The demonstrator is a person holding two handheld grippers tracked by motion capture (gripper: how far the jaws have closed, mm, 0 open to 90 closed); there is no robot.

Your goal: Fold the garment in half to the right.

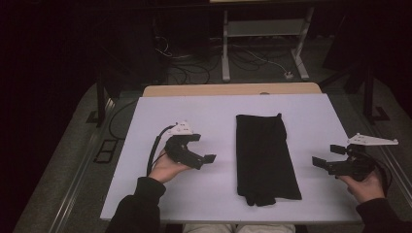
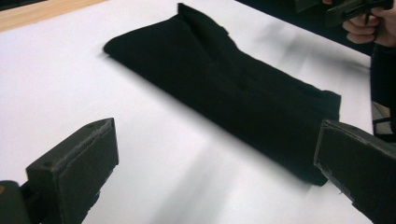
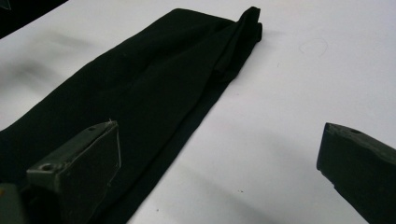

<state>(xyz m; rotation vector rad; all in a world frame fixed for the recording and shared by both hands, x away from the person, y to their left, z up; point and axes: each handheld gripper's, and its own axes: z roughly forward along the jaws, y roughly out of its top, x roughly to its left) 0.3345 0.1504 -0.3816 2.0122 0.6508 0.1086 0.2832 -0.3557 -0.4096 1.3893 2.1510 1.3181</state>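
The black folded cloth (image 1: 265,158) lies flat on the white table sheet (image 1: 214,111), its length running from the person's edge toward the far edge. All positions below are given relative to this cloth.

Left gripper (image 1: 206,160): held in the left hand (image 1: 165,167) to the left of the cloth, near but apart from it, jaws pointing toward the cloth. In the left gripper view the two jaws stand wide apart with nothing between them but bare sheet and the cloth's near end beyond.

Right gripper (image 1: 324,156): held in the right hand (image 1: 364,184) to the right of the cloth, also apart from it, at the table's right edge. In the right gripper view its jaws stand wide apart, gripping nothing; one jaw overlaps the cloth in the picture, but whether it touches cannot be told.

Surroundings: a strip of bare wooden tabletop (image 1: 228,89) shows beyond the cloth's far end. Behind that, on the dark floor, stand a pale metal frame (image 1: 262,29) and loose cables (image 1: 189,68). Nothing lies between either gripper and the cloth.

View differences: the high view shows the cloth's nearest end as uneven, with small bumps. The right gripper view shows a raised fold ridge (image 3: 243,32) at the cloth's far corner and a layered edge along its side. The left gripper view shows the right hand (image 2: 369,23) beyond the cloth.
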